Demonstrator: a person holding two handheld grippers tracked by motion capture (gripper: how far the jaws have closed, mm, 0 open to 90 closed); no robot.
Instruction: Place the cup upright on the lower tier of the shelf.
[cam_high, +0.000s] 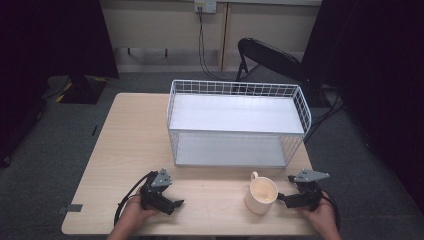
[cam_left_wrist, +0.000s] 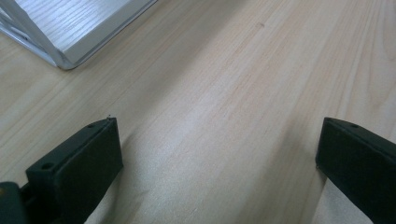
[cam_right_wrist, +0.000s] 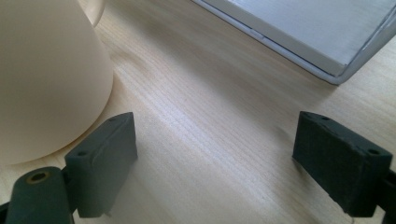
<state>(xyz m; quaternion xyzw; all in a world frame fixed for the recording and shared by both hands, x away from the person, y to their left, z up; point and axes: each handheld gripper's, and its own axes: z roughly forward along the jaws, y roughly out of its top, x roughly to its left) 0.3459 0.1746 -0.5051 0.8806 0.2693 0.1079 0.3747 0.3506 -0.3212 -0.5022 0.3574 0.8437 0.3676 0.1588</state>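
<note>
A cream mug (cam_high: 261, 195) stands upright on the wooden table (cam_high: 125, 145), near its front edge, with the handle turned toward the rack. My right gripper (cam_high: 284, 198) lies just right of it, held by a hand, jaws pointing at the mug. In the right gripper view that gripper (cam_right_wrist: 215, 133) is open with bare table between its jaws, and the mug (cam_right_wrist: 46, 79) sits beside the left jaw, outside the gap. My left gripper (cam_high: 175, 203) rests at the front left, also in a hand. It is open (cam_left_wrist: 217, 135) over bare wood.
A white wire rack (cam_high: 237, 122) with two grey shelves stands mid-table behind both grippers; its lower corner (cam_left_wrist: 70, 32) and lower shelf (cam_right_wrist: 308, 32) lie close ahead. A black folding chair (cam_high: 270, 57) stands beyond the table. Bare wood spans the left side.
</note>
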